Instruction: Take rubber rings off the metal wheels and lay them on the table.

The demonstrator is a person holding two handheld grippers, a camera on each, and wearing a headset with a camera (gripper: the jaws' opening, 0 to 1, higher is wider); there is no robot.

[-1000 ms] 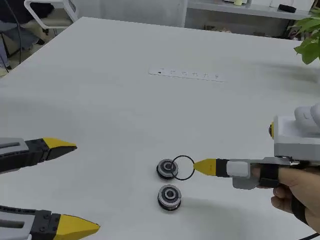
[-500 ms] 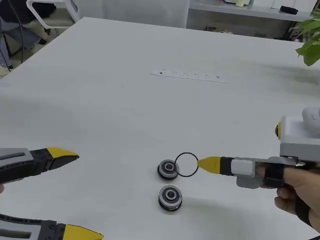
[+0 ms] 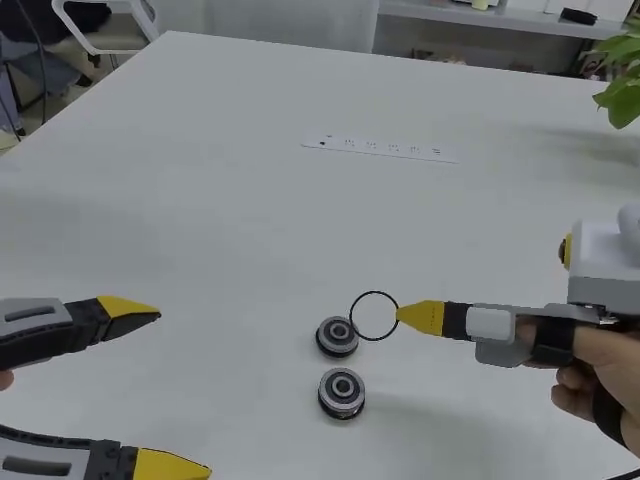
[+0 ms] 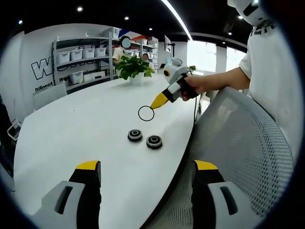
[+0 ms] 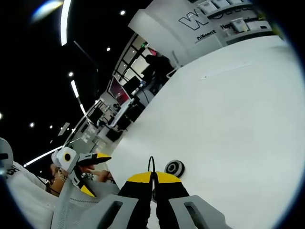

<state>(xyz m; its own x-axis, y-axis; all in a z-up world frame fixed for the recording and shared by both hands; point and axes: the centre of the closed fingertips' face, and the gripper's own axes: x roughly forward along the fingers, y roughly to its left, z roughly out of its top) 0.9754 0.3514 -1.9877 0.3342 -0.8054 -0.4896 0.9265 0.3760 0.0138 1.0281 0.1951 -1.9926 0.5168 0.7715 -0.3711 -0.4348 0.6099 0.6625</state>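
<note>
One rubber ring (image 3: 375, 293) hung pinched in my right gripper (image 3: 402, 316) at frame centre, just upper-right of the nearer wheel (image 3: 337, 337), bare table (image 3: 250, 200) beyond, my left gripper (image 3: 175, 392) spread wide at lower left.

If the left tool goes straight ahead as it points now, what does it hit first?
Likely the nearer metal wheel, roughly centred ahead of the left tool; height above the table unclear.

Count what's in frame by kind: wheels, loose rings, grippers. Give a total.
metal wheels: 2
loose rubber ring: 1, pinched in the right gripper
grippers: 2, the right gripper and the left gripper
Total: 5
</note>
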